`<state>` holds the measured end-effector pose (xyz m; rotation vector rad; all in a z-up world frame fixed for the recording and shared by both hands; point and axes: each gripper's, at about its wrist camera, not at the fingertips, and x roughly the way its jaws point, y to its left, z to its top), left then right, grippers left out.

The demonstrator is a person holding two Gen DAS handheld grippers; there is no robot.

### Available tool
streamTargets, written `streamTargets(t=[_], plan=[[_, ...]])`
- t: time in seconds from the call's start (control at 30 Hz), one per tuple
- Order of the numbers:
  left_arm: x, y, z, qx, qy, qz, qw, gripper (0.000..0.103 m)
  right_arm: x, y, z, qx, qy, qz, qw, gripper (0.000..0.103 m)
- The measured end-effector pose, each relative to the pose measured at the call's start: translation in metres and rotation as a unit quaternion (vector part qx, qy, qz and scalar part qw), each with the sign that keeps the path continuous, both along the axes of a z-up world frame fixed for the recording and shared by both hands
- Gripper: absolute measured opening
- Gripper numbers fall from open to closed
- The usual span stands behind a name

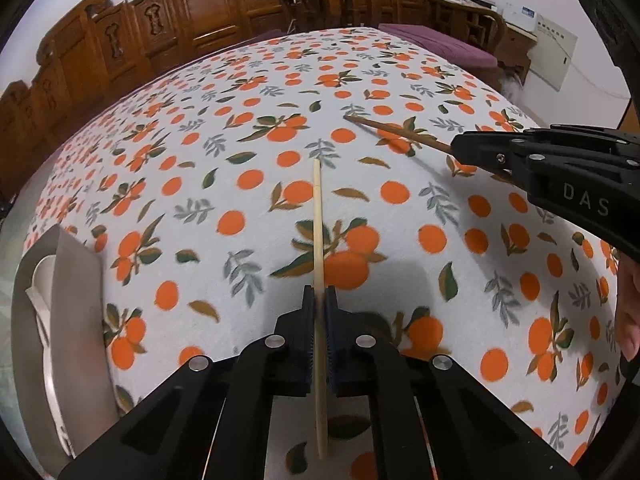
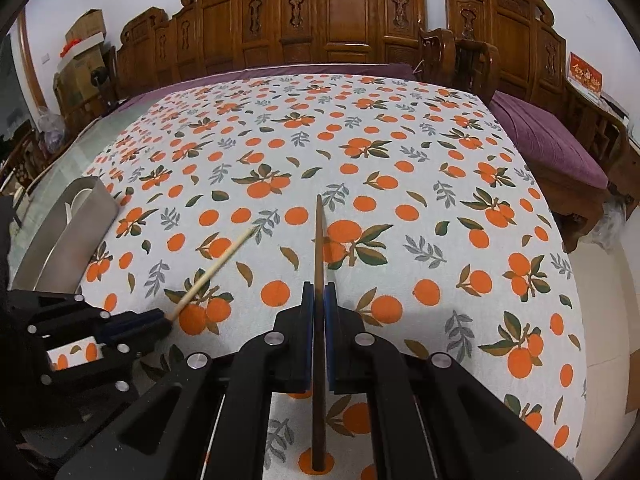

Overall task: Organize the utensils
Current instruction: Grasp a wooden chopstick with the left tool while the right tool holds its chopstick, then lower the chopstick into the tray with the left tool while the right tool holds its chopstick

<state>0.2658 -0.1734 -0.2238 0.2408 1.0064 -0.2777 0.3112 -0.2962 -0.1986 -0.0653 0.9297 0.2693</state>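
My left gripper (image 1: 319,300) is shut on a pale wooden chopstick (image 1: 318,232) that runs forward over the orange-print tablecloth. In the right wrist view the same pale chopstick (image 2: 212,272) sticks out of the left gripper (image 2: 162,322) at the lower left. My right gripper (image 2: 319,294) is shut on a dark brown chopstick (image 2: 319,240), which points straight ahead. From the left wrist view that dark chopstick (image 1: 396,131) juts out of the right gripper (image 1: 460,148) at the right edge. A grey metal utensil holder (image 1: 78,280) with a white spoon (image 1: 40,280) inside lies at the left.
The grey holder (image 2: 68,232) sits at the table's left edge. Carved wooden chairs (image 2: 344,28) line the far side, and a purple cushioned bench (image 2: 548,148) stands to the right. A person's hand (image 1: 628,308) shows at the right rim of the left wrist view.
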Motion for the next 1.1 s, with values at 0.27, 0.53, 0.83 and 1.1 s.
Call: streamTargets(t=[0.27, 0.53, 0.83, 1.1], plan=[[-0.02, 0.021, 0.027, -0.003, -0.017, 0.008, 0.9998, 0.004, -0.008, 0.0, -0.009, 0.026, 0.017, -0.005, 1.0, 0.006], [-0.043, 0.048, 0.062, -0.015, -0.044, 0.018, 0.9988, 0.004, -0.025, 0.02, -0.009, 0.03, 0.02, 0.013, 0.999, 0.006], [-0.068, 0.088, 0.085, -0.023, -0.066, 0.035, 0.9969, 0.004, -0.049, 0.05, 0.001, 0.018, 0.011, 0.04, 0.999, 0.006], [-0.076, 0.121, 0.095, -0.027, -0.077, 0.054, 0.9952, 0.004, -0.071, 0.067, 0.023, 0.012, -0.008, 0.051, 0.999, 0.006]])
